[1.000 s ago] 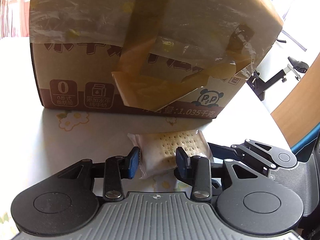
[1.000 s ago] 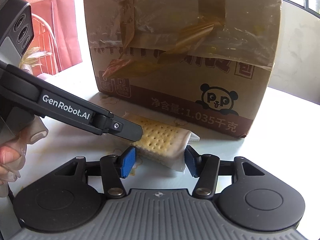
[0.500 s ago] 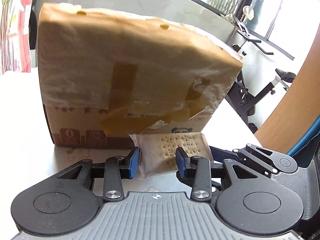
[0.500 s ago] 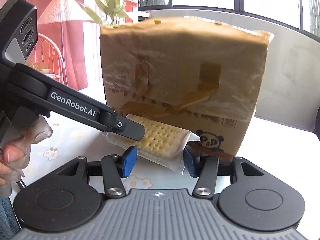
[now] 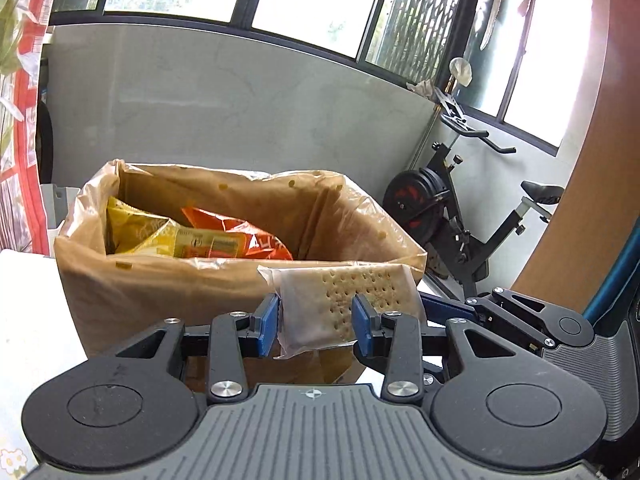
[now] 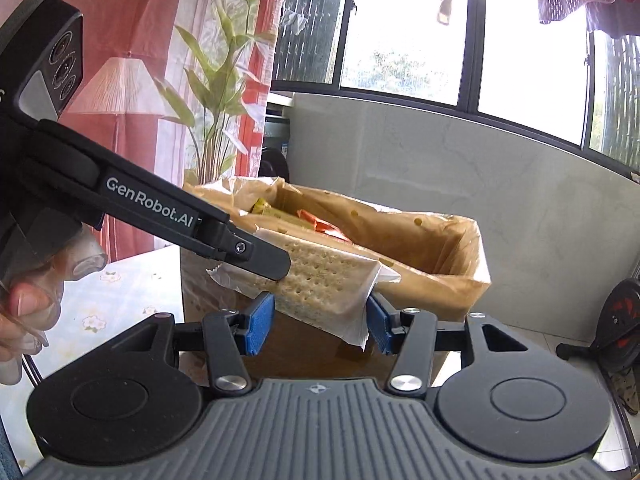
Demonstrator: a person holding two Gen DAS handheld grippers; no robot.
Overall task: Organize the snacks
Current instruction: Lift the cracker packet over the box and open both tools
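A clear-wrapped cracker packet [image 5: 340,300] hangs in the air at rim height, just in front of the open cardboard box [image 5: 160,292]. My left gripper [image 5: 315,324] is shut on one end of it. My right gripper [image 6: 318,322] is shut on the other end of the packet [image 6: 324,276], its blue pads against the wrapper's sides. In the right wrist view a black finger of the left gripper [image 6: 260,254] lies across the packet's top. The plastic-lined box [image 6: 440,284] holds a yellow snack bag [image 5: 152,236] and an orange one [image 5: 248,236].
The box stands on a table with a floral cloth [image 6: 120,292]. A person's hand [image 6: 28,300] holds the left gripper's handle. An exercise bike [image 5: 460,216] stands past the table on the right, by a grey wall under windows. A curved wooden panel [image 5: 580,200] is at the far right.
Both grippers have risen together with the cracker packet, from the table at the box's foot up to its rim. The box's open top and the bags inside have come into view.
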